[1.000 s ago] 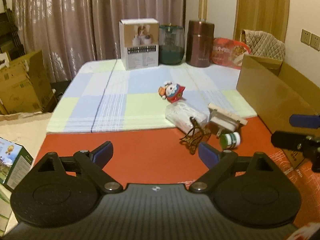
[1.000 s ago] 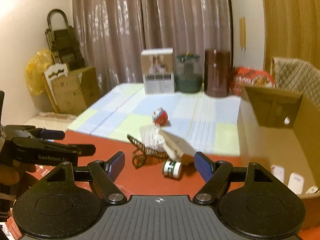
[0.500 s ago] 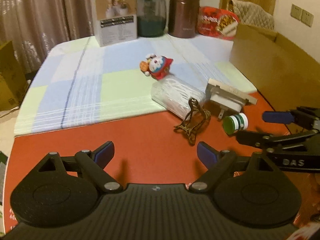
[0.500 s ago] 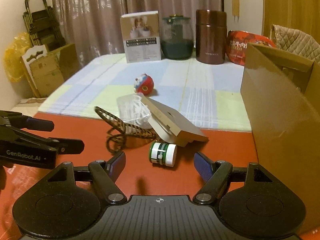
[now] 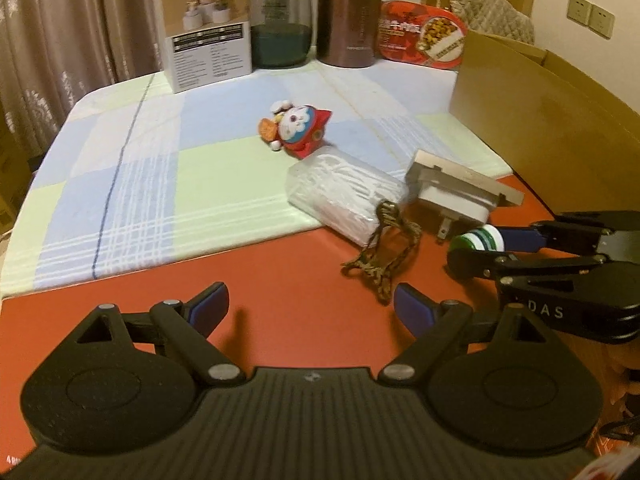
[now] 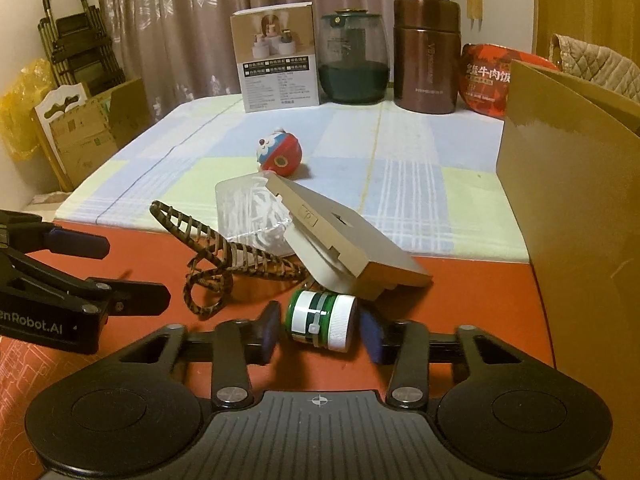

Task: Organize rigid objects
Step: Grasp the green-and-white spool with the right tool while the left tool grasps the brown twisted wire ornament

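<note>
A small green and white jar (image 6: 321,321) lies on its side on the red table between the fingers of my right gripper (image 6: 320,330). The jaws stand close on both sides of it with small gaps, not clamped. The jar also shows in the left wrist view (image 5: 480,240). Behind it lie a beige wall socket plate (image 6: 340,246), a woven wire stand (image 6: 224,260), a clear plastic packet (image 6: 250,210) and a red and blue toy figure (image 6: 278,155). My left gripper (image 5: 308,306) is open and empty above the red table, left of the pile.
An open cardboard box (image 6: 568,184) stands at the right. At the table's back stand a white product box (image 6: 278,68), a glass jar (image 6: 352,62), a brown canister (image 6: 426,54) and a red food pack (image 6: 490,80). A checked cloth (image 5: 160,168) covers the far table.
My right gripper has moved forward and down to the jar, and its jaws have narrowed around it. My left gripper has moved forward and lower toward the table.
</note>
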